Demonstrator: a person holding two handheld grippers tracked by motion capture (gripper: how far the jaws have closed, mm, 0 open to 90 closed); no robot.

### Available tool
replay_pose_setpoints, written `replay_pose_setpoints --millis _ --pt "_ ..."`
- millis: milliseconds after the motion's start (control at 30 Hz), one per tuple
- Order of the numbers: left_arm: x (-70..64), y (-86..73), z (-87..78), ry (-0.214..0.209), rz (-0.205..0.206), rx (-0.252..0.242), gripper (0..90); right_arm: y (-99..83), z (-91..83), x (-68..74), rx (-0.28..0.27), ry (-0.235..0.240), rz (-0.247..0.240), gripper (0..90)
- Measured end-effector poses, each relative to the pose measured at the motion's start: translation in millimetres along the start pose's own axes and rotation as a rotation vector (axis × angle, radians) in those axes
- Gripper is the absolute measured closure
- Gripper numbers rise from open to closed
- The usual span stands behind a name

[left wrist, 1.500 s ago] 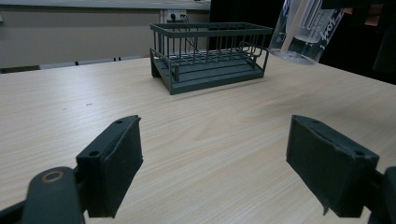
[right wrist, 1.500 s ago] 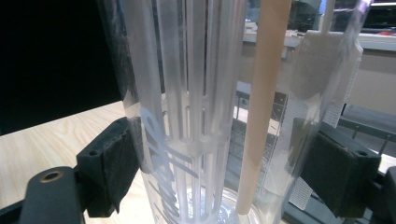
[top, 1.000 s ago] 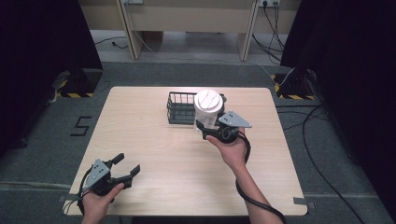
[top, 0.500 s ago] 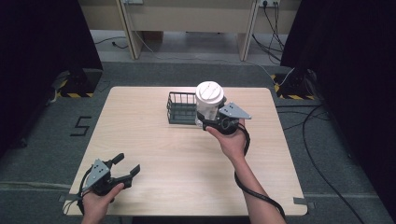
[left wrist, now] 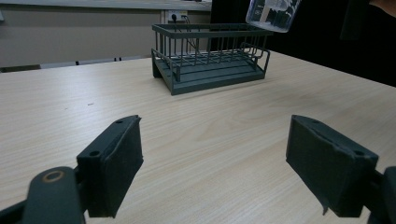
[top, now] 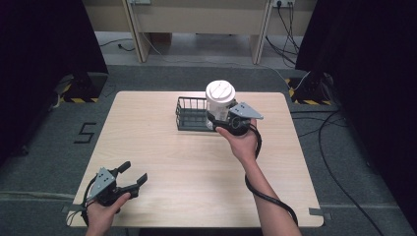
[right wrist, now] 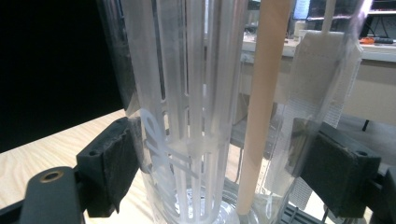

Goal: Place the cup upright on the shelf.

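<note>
Right gripper view: right gripper [right wrist: 224,163] jaws clamp the clear cup [right wrist: 196,107], its top cut off; left gripper [top: 129,180] jaws wide.

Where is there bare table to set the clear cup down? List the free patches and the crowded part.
Free: the wide middle of the table between the wire basket and the left tongs, and the near right side beyond the right forearm. Crowded: the far middle, where the right tongs hold the clear cup by the basket.

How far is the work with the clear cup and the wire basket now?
Done: the right gripper has clamped and lifted the clear plastic cup with a white lid. In hand: it hangs above the dark wire basket. Left: lowering and releasing it. The left gripper rests open.
</note>
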State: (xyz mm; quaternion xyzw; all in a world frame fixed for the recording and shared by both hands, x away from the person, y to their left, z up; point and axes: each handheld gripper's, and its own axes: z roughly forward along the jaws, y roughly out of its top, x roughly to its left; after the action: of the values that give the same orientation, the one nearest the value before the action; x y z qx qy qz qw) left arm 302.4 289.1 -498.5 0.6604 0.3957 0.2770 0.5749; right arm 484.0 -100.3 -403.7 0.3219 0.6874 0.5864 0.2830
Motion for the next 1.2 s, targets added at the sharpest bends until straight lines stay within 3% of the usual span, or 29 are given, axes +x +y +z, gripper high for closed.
replay_pose_setpoints --millis 1200 --pt "1.5 -0.5 -0.3 0.0 -0.009 0.001 17.9 24.0 41.6 -18.6 0.014 -0.05 0.029 18.5"
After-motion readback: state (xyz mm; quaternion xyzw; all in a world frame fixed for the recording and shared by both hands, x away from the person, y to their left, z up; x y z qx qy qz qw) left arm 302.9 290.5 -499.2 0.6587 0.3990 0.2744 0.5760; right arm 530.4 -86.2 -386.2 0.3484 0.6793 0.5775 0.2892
